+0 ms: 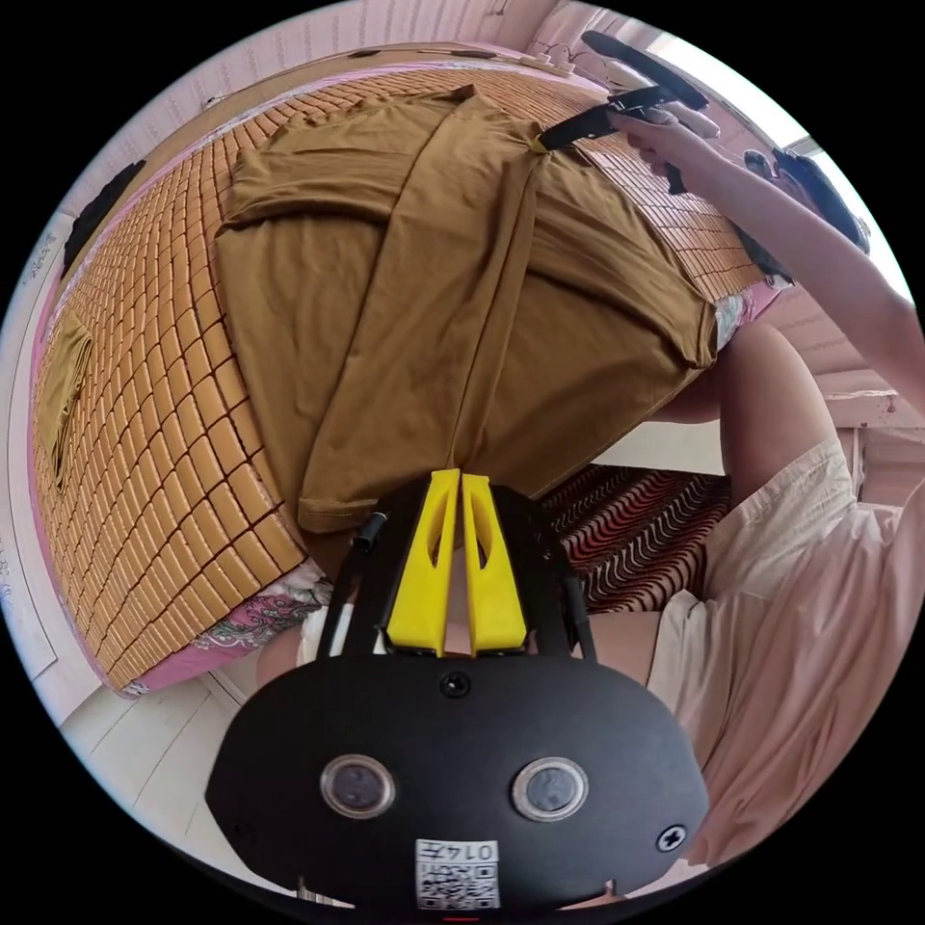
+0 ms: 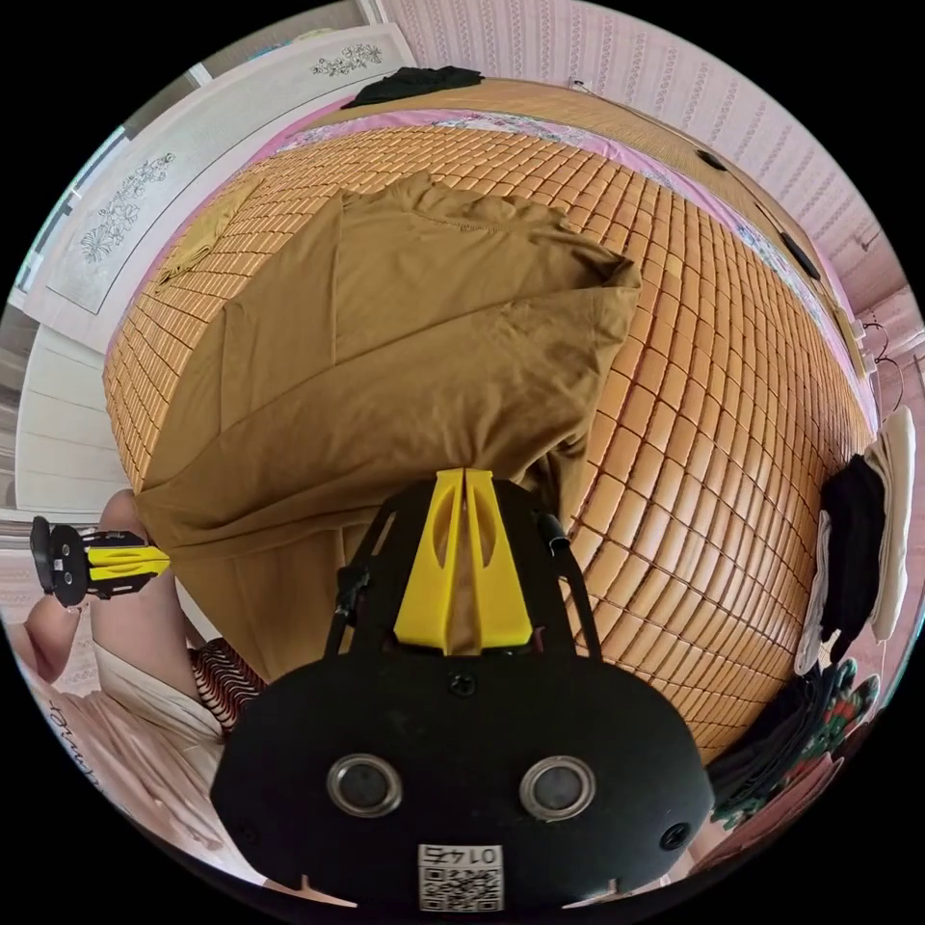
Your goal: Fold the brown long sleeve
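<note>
Brown and soft, the long sleeve shirt [image 1: 453,289] lies spread on the bed's woven mat of small tan squares [image 1: 164,405], with its near edge hanging off the side of the bed. One side of the shirt is already lifted and laid over the middle, so I think the fold has started but is not done. A sleeve part near the far end looks tucked across too. The rest still needs folding and smoothing flat.

My left gripper [image 1: 461,482] has its yellow fingers [image 1: 429,568] pressed close together, pinching the shirt's near hem. My right gripper [image 2: 464,479] has its fingers shut tight too, with brown cloth bunched between them at the far end of the shirt. So I hold both ends of one long fold.

Near the mat's far edge lies a small folded brown cloth [image 1: 66,395]. Dark clothes [image 2: 848,568] hang beside the bed. A striped red and black rug [image 1: 636,530] lies on the floor below.
</note>
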